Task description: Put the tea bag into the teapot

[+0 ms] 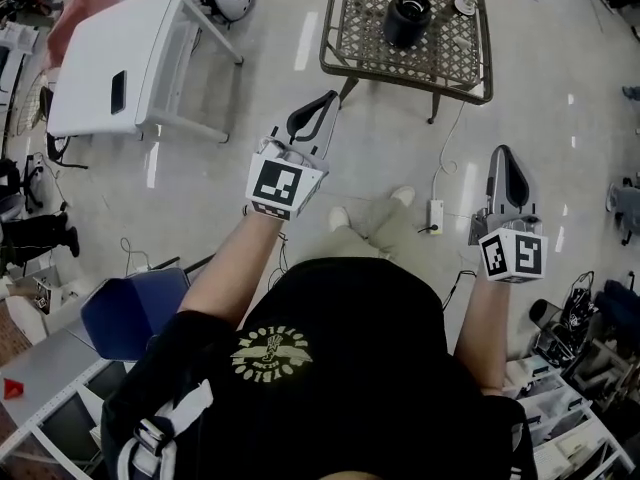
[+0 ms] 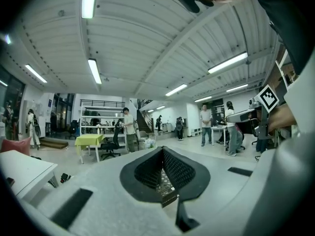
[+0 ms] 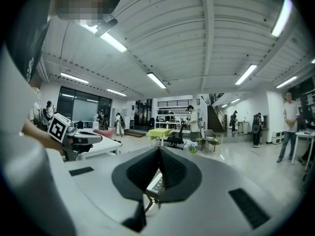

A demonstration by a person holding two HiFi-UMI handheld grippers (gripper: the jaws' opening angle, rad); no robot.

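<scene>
Glossy pale floor (image 1: 250,98), open workshop. Black teapot (image 1: 407,18) stands on mesh surface (image 1: 365,30) ahead, well apart from the 2 grippers. Held out forward, near level: left gripper (image 1: 322,106), right gripper (image 1: 504,158), jaws of each together, nothing between; tea bag not made out

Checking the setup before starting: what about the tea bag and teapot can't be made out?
- Tea bag: head view, small things beside the teapot on the mesh table are too small to name.
- Teapot's inside: head view, too dark.
- Table's far edge: cut off at head view's top.
</scene>
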